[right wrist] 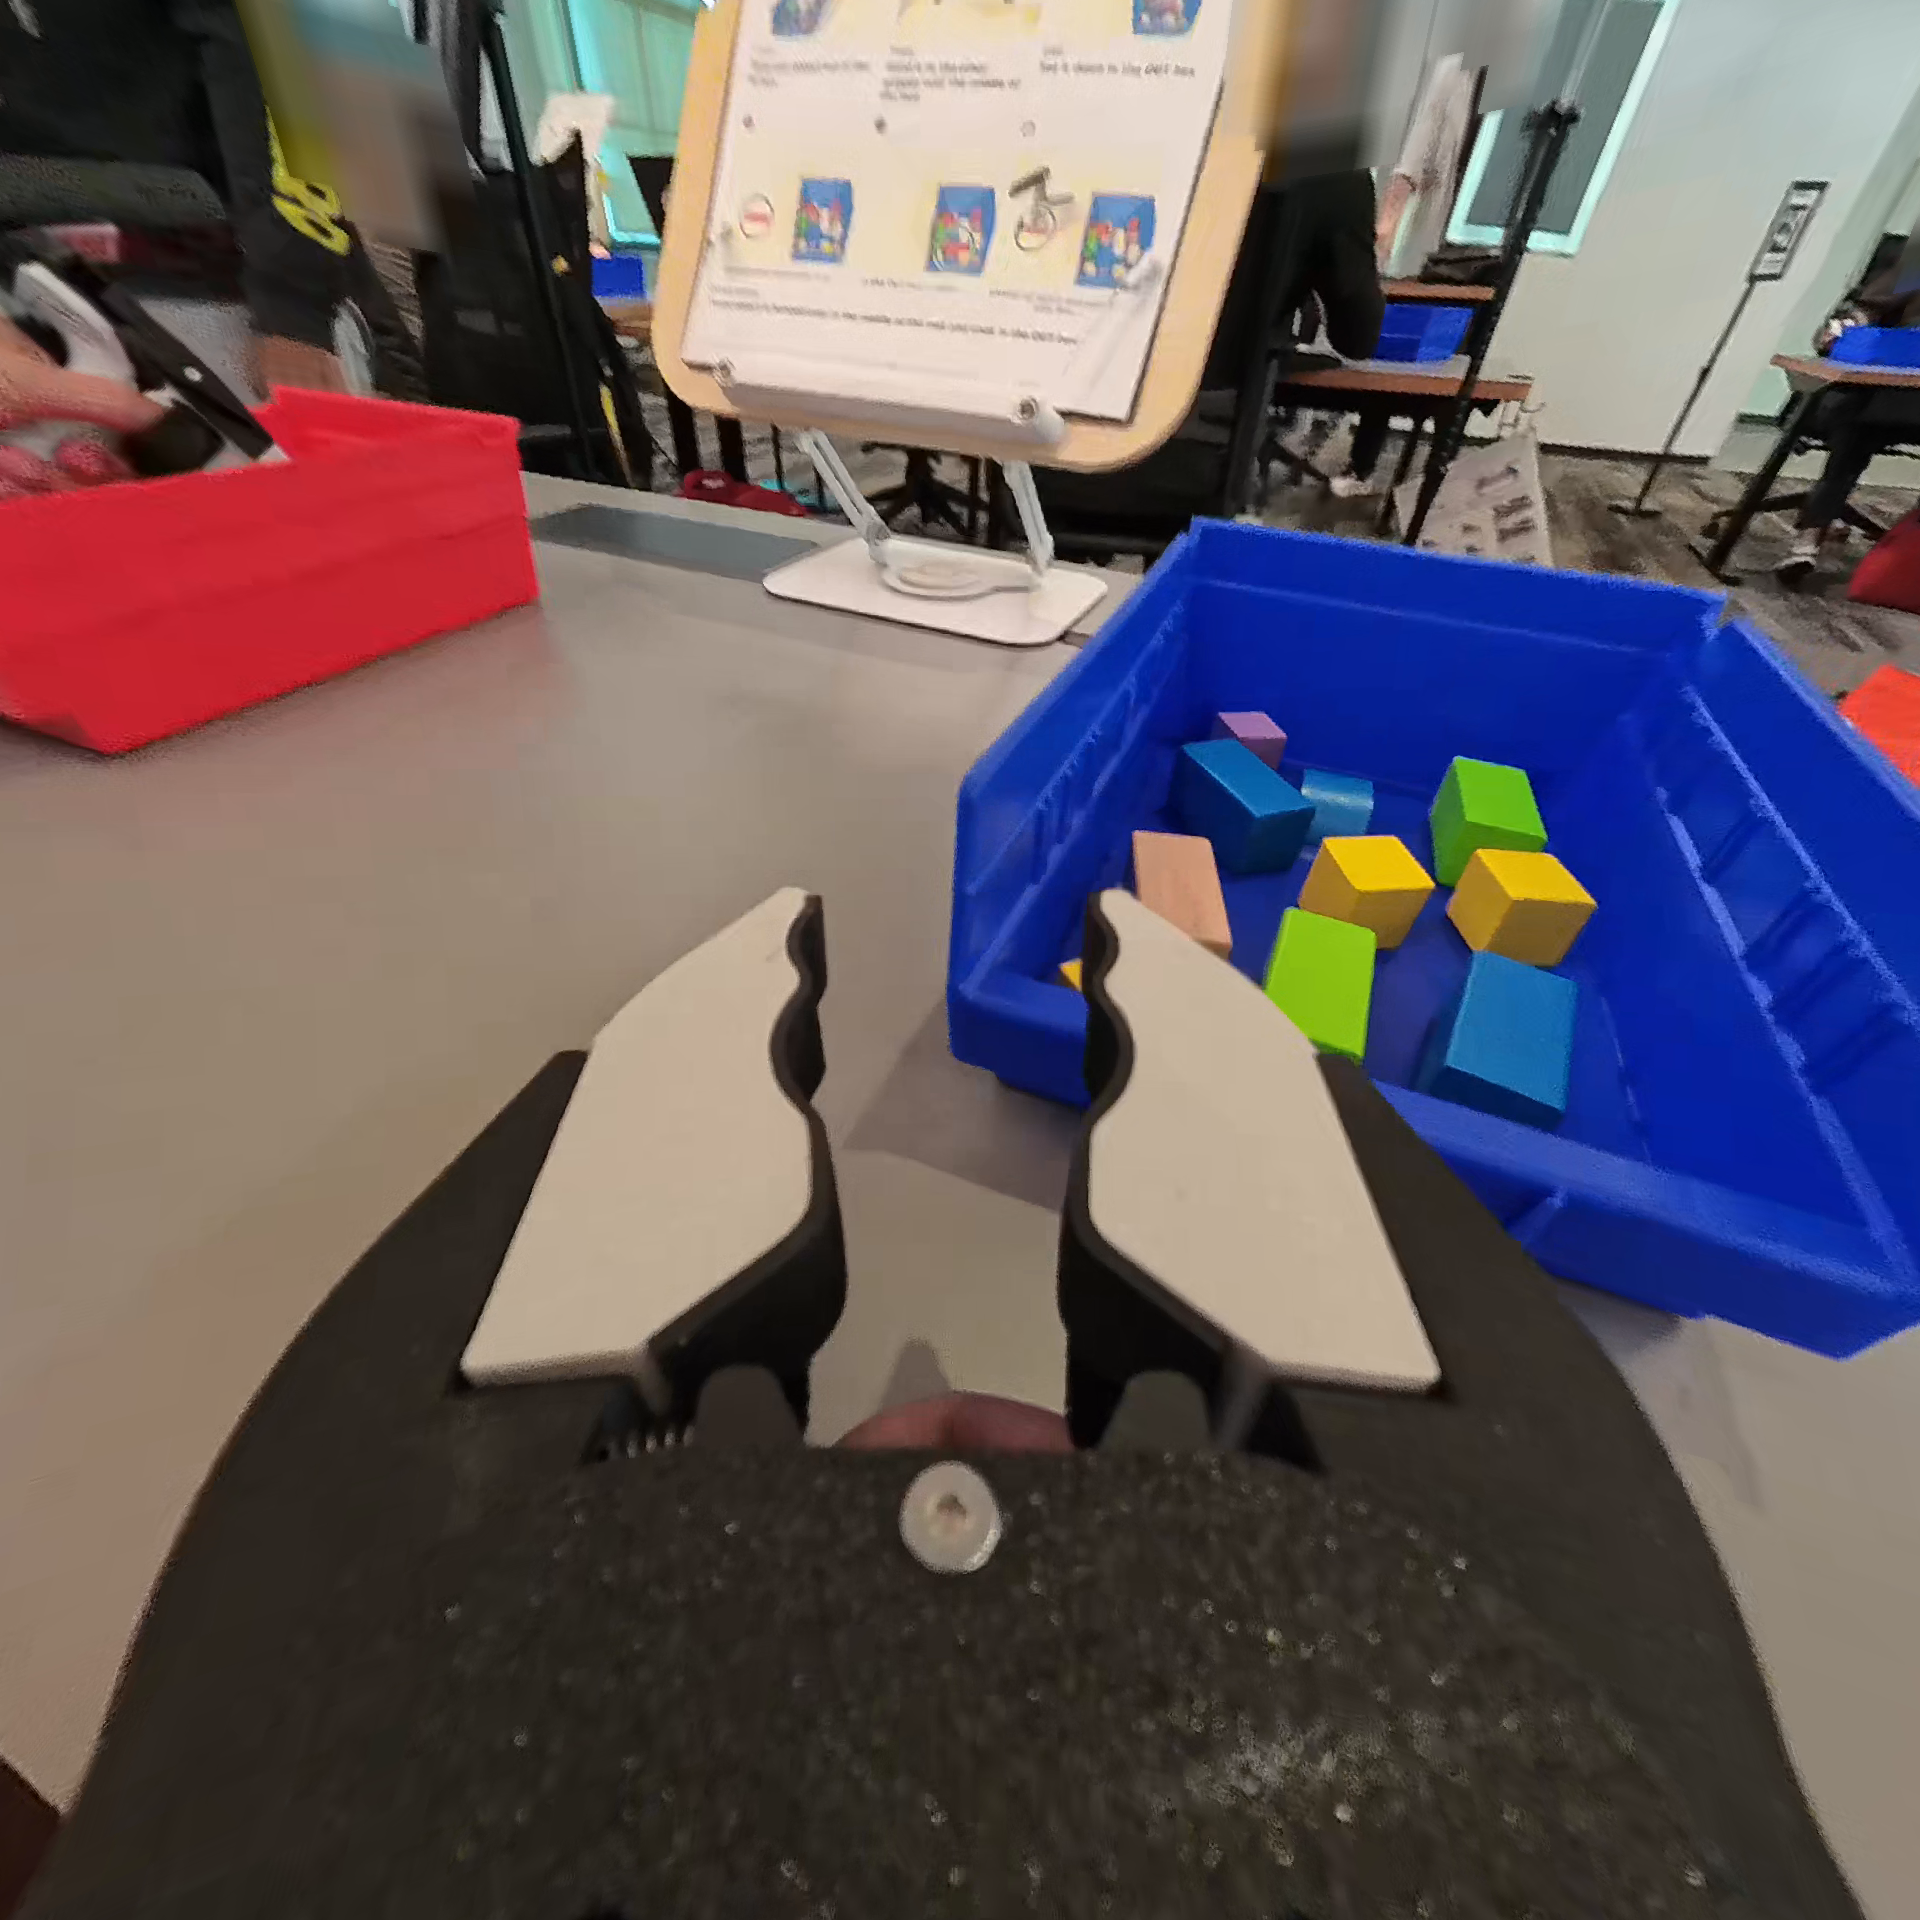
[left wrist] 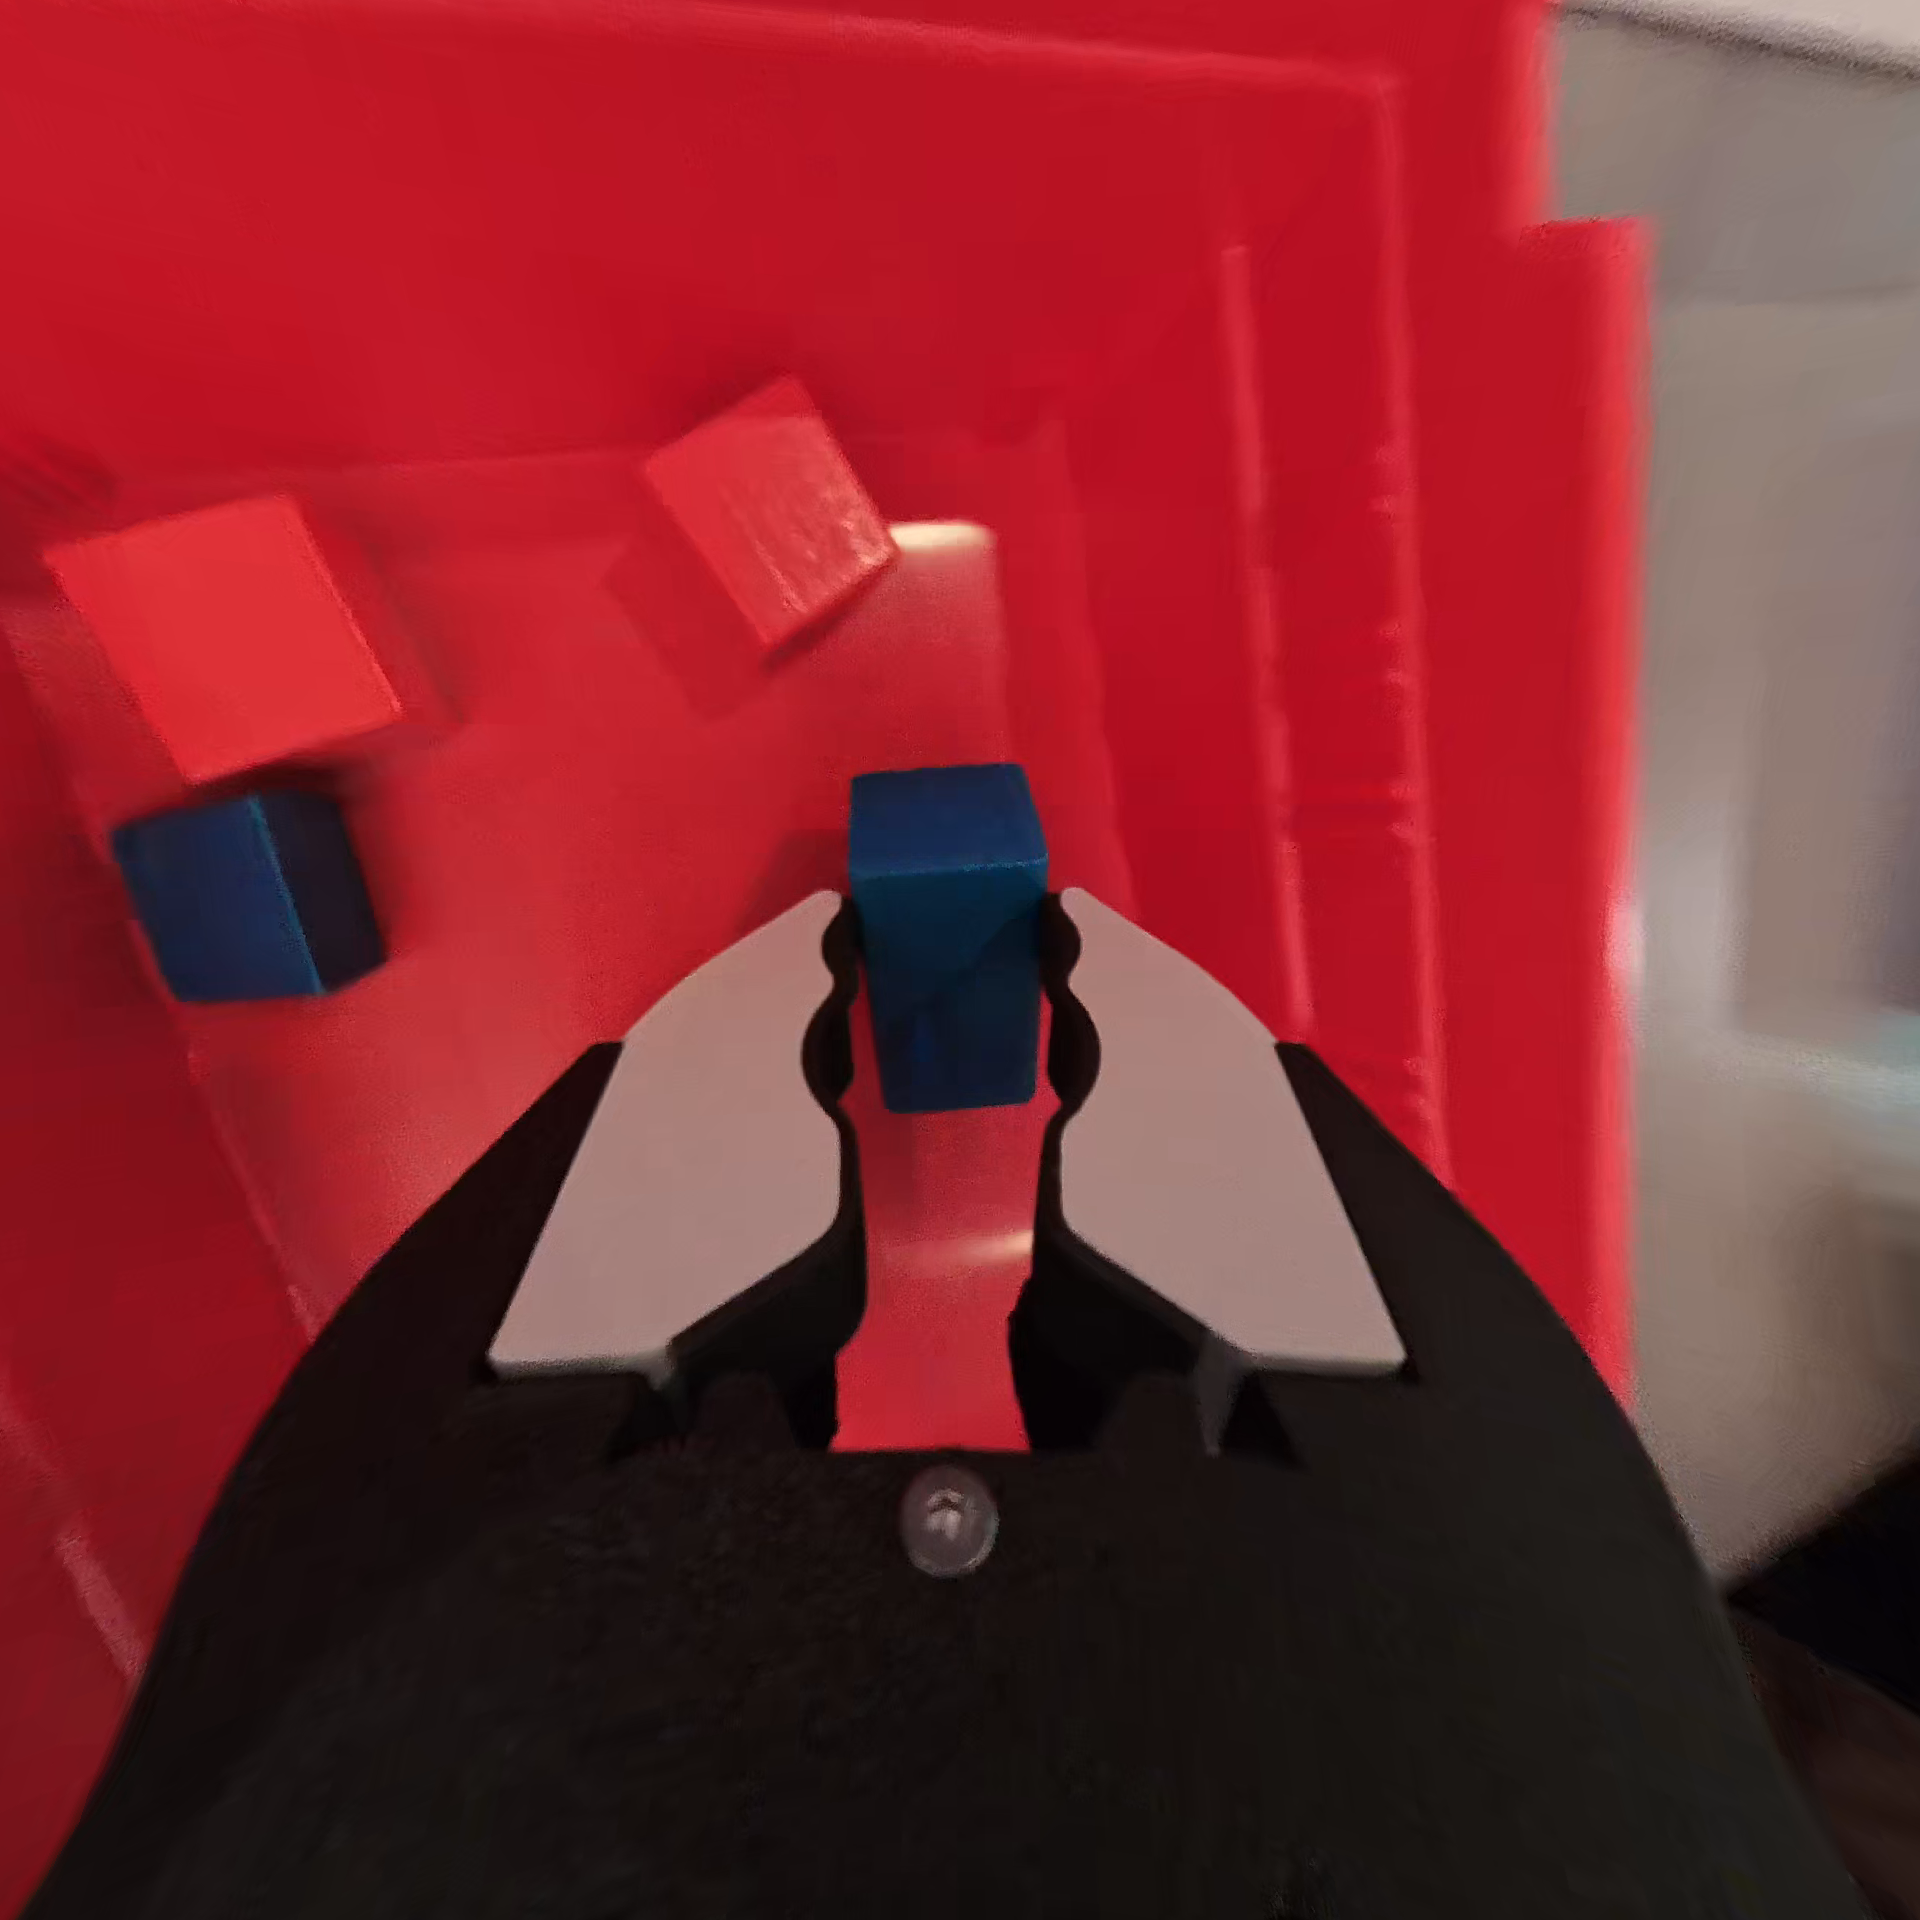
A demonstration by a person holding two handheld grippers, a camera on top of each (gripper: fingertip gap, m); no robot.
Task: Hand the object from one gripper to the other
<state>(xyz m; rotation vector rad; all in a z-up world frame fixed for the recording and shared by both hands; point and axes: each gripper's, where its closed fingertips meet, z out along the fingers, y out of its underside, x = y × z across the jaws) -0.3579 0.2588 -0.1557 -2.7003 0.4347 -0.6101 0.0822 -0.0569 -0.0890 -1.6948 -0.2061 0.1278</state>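
Note:
In the left wrist view my left gripper (left wrist: 948,909) is shut on a blue block (left wrist: 943,935), held over the floor of the red bin (left wrist: 727,208). Another blue block (left wrist: 249,896) and two red blocks (left wrist: 223,634) (left wrist: 774,504) lie in that bin. In the right wrist view my right gripper (right wrist: 951,925) is open and empty above the grey table (right wrist: 416,883), just left of the blue bin (right wrist: 1714,1278). The left gripper shows far off (right wrist: 197,410), reaching into the red bin (right wrist: 270,582).
The blue bin holds several coloured blocks, among them green (right wrist: 1486,816), yellow (right wrist: 1366,888) and blue (right wrist: 1507,1039) ones. A sheet on a wooden board with a white stand (right wrist: 956,208) stands at the table's far edge. Desks and stands fill the room behind.

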